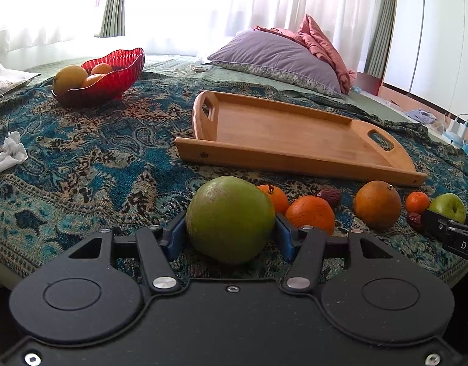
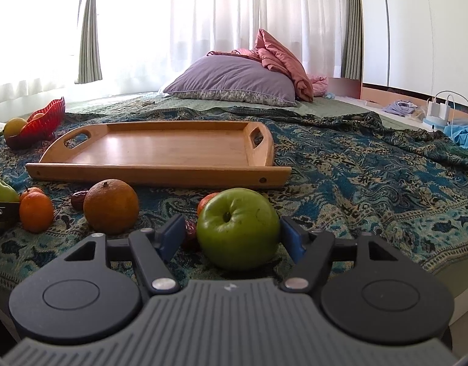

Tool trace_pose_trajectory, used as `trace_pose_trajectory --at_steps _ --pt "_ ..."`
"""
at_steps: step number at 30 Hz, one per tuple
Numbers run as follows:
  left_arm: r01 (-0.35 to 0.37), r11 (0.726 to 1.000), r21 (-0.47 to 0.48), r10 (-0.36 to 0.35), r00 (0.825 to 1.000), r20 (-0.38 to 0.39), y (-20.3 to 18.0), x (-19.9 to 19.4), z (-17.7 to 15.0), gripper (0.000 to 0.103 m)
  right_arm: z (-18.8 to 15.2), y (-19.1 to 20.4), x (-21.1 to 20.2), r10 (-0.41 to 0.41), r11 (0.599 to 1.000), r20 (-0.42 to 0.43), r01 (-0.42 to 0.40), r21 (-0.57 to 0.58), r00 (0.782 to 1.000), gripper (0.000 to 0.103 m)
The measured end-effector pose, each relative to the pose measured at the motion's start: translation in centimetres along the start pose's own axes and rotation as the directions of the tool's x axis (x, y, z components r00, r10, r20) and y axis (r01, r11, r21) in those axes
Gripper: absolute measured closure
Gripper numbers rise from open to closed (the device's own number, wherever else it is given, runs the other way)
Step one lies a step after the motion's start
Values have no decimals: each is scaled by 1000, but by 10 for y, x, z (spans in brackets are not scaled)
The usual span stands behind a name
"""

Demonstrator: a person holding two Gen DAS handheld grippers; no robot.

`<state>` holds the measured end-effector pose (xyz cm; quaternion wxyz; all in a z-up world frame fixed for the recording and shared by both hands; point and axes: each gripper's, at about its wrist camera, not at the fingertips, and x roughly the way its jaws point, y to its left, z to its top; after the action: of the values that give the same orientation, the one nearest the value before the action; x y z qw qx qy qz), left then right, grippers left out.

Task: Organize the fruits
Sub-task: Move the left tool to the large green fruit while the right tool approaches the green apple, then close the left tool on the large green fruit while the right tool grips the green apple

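Between the blue pads of the left gripper (image 1: 231, 233) sits a large green fruit (image 1: 230, 219), resting on the patterned blanket (image 1: 90, 164); the pads meet its sides, so the jaws are closed on it at a wide spread. Just right of it lie two small oranges (image 1: 310, 215), a dark date (image 1: 330, 195) and a bigger dull orange (image 1: 377, 205). Farther right, the right gripper (image 2: 232, 236) brackets a green apple (image 2: 238, 228): its right pad is at the skin, its left pad stands clear, so the jaws are open. Beyond both grippers lies a wooden tray (image 1: 295, 140), and far left ahead a red bowl (image 1: 118, 73) holding yellow-orange fruit.
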<state>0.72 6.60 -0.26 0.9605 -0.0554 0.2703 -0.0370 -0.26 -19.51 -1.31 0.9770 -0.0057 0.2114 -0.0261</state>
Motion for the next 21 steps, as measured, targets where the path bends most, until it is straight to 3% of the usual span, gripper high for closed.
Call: trace_pose_trajectory --at_steps 13,21 --pt "3 1000 2 -3 1000 26 -1 -2 -4 48 -8 -8 8 37 995 -8 -36 97 999 31" --pt "-12 1000 8 12 998 55 -7 -11 1 48 -4 -9 1 20 994 7 -21 105 1000 42"
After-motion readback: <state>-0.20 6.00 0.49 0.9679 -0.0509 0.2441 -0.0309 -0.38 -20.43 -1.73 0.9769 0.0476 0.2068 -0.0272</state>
